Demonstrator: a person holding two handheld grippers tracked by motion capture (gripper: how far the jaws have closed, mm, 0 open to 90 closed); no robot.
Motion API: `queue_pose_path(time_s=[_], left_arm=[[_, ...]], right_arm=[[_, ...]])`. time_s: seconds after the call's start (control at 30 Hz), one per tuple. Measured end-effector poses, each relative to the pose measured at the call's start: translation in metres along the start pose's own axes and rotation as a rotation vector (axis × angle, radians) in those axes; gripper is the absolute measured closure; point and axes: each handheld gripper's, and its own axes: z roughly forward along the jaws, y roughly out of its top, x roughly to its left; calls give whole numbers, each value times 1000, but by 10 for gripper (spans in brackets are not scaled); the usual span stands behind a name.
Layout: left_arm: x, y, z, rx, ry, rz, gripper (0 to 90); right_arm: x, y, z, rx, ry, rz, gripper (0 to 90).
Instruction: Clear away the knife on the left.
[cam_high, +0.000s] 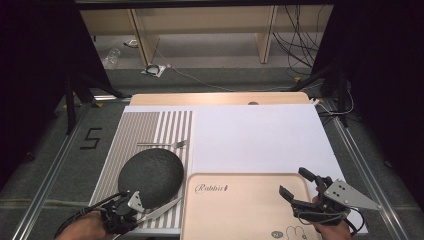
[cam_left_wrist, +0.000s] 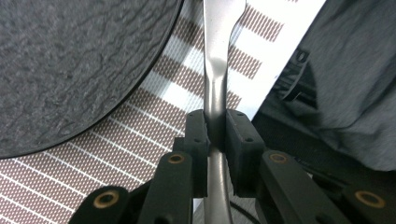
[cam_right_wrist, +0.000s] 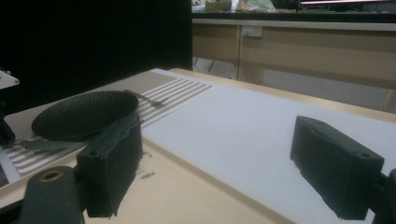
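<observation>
My left gripper (cam_high: 139, 214) (cam_left_wrist: 215, 126) is shut on the handle of a silver knife (cam_high: 162, 209) (cam_left_wrist: 215, 60), at the front edge of the striped placemat (cam_high: 172, 125). The knife's blade points right, toward the tray, just beside the dark round plate (cam_high: 150, 176) (cam_left_wrist: 70, 65) (cam_right_wrist: 84, 114). A silver fork (cam_high: 162, 144) (cam_right_wrist: 152, 100) lies on the mat behind the plate. My right gripper (cam_high: 293, 182) (cam_right_wrist: 215, 154) stands open with nothing between its jaws, over the right part of the beige tray (cam_high: 240, 210) (cam_right_wrist: 187, 196).
A white sheet (cam_high: 260, 135) (cam_right_wrist: 243, 126) covers the table behind the tray. Dark floor and metal rails run along both sides of the table. Wooden furniture and loose cables stand beyond the far edge. A person's dark sleeve (cam_left_wrist: 355, 84) is at the right in the left gripper view.
</observation>
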Motion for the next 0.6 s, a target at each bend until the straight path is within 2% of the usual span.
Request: queue_pose_path(time_s=[0.1,0.17,0.27,0.3,0.37,0.5,0.6], left_arm=[[-2,2,-5,-35,-5,-5,792],[-2,4,-8,-61,-25,-11,792],[-6,8,-12,-111,-24,-20,792],[-7,10,-13,-134,-18,-34,791],[-7,13,-15,-196,-21,-90,791],[-10,22,-16,-247,-5,-119,792],[-12,31,-17,-281,-23,-141,791]], right_arm=[[0,0,0,0,1,0,179],[0,0,0,0,1,1,179],[0,0,0,0,1,0,179],[0,0,0,-1,2,0,179],[0,0,0,-3,3,1,179],[0,0,0,1,2,1,179],[0,0,0,0,2,0,179]])
